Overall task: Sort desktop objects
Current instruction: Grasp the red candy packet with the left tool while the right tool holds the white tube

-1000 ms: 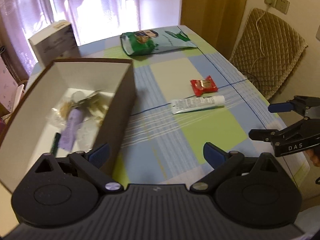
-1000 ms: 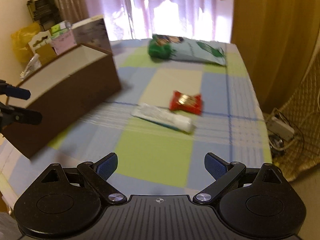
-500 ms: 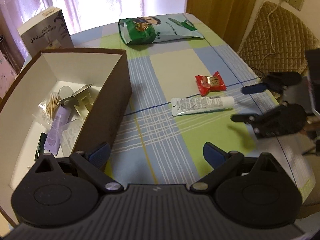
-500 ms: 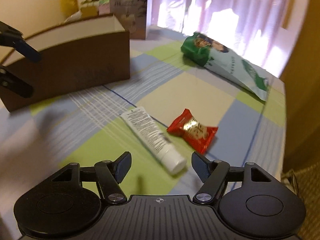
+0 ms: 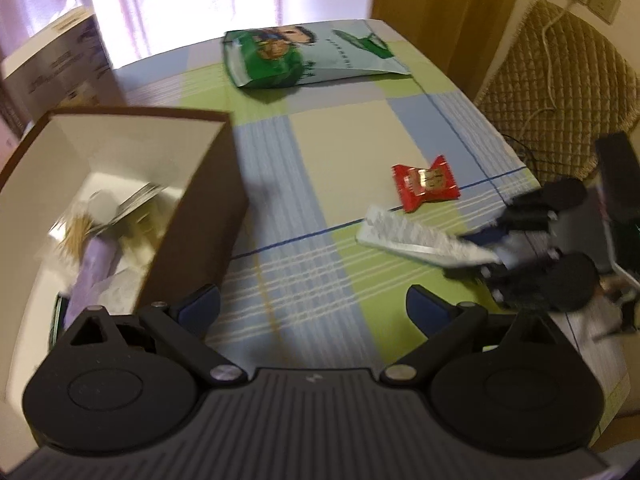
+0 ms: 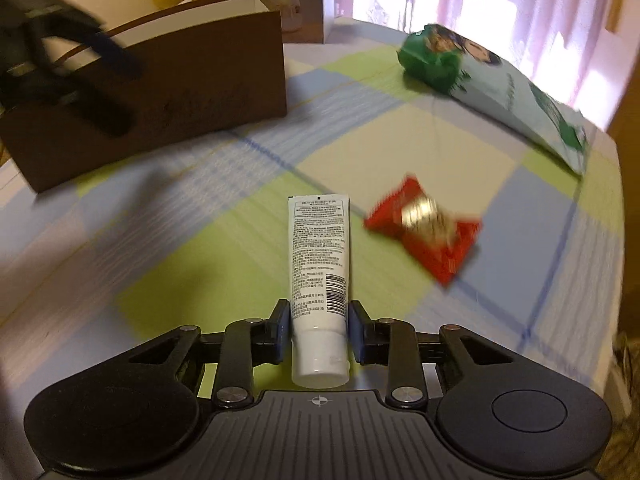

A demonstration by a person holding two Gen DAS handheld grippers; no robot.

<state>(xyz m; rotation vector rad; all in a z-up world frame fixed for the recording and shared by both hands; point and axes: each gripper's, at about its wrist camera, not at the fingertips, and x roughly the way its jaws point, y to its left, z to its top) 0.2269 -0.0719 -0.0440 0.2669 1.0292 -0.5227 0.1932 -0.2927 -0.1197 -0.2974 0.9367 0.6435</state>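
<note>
While its jaws are closing, the right claw [image 6: 319, 332] is straddling the capped end of a white tube [image 6: 319, 264], with the pads sitting just beside the tube's sides; whether they are already pressing is hard to tell, though the gap looks almost gone. That tube is lying flat on the checked worktop [image 6: 168, 272], well apart from the brown box [image 6: 160, 92] and pointing roughly toward it. Just beside the tube, on the side away from the box, a red candy wrapper [image 6: 426, 232] is lying loose. Farther from the box, a green and white snack bag [image 6: 496, 88] is resting near the worktop's far edge.

Nearer the box, the left claw [image 5: 312, 310] is hovering with its jaws spread wide and nothing between them. Small items, among them a purple tube [image 5: 94, 272], are already lying inside the box.

Judging from this, the step in hand is the grasp on the white tube. Next comes a firm pinch, a lift clear of the cloth, and a carry over the box wall before letting go inside.
</note>
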